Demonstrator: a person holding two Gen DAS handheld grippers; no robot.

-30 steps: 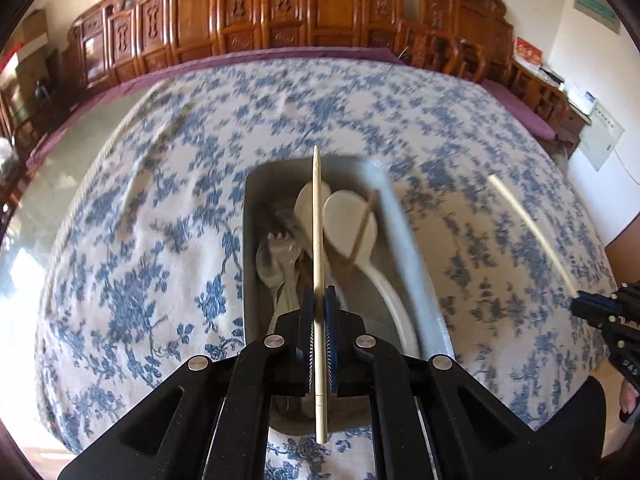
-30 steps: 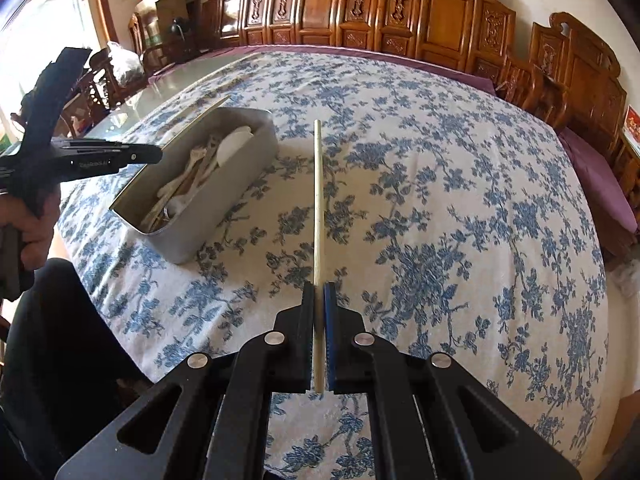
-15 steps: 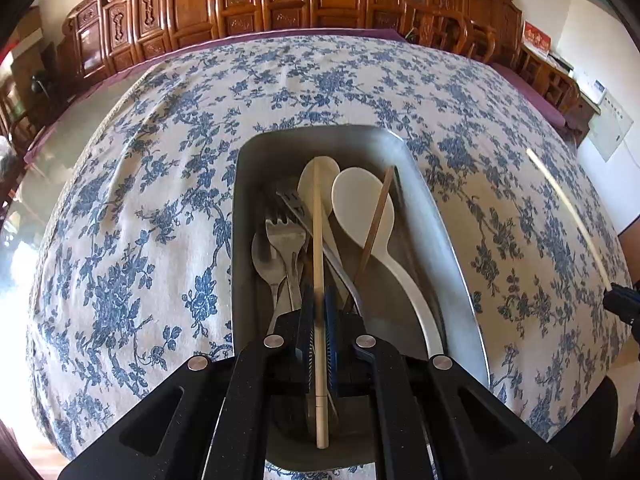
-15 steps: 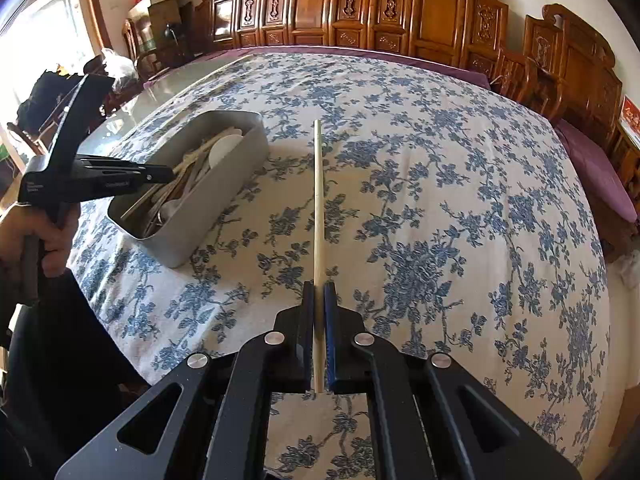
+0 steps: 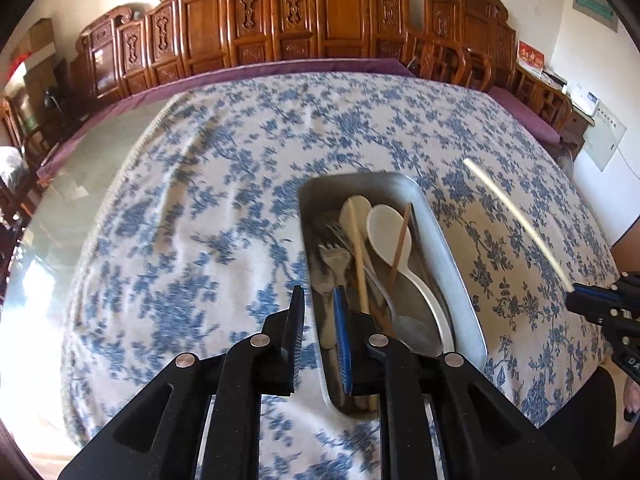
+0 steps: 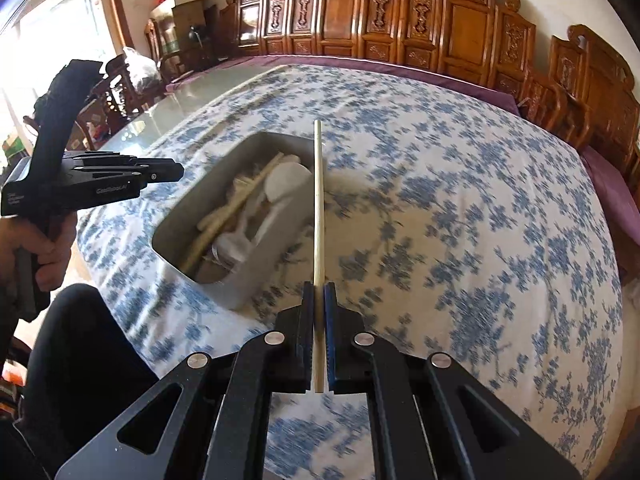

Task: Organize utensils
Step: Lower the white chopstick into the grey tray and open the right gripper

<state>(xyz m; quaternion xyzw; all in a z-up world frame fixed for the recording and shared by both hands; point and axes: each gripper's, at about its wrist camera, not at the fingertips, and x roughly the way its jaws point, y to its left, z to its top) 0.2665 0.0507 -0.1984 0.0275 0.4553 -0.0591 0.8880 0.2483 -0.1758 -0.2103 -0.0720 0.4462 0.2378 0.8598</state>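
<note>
Motion blur smears the blue-flowered tablecloth [image 5: 180, 200], and the metal tray [image 5: 452, 248] sits on it with its near end hidden behind the left gripper [image 5: 318, 300]. Inside lie perhaps two pale spoons, two forks and two chopsticks, tangled. The left gripper's jaws have just been opening, nothing between them. The right gripper [image 6: 319, 292] clamps one chopstick [image 6: 319, 200] beside the tray.

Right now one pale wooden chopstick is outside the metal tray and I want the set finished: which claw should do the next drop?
Right claw: it grips the pale wooden chopstick beside the metal tray. The left claw is empty.
</note>
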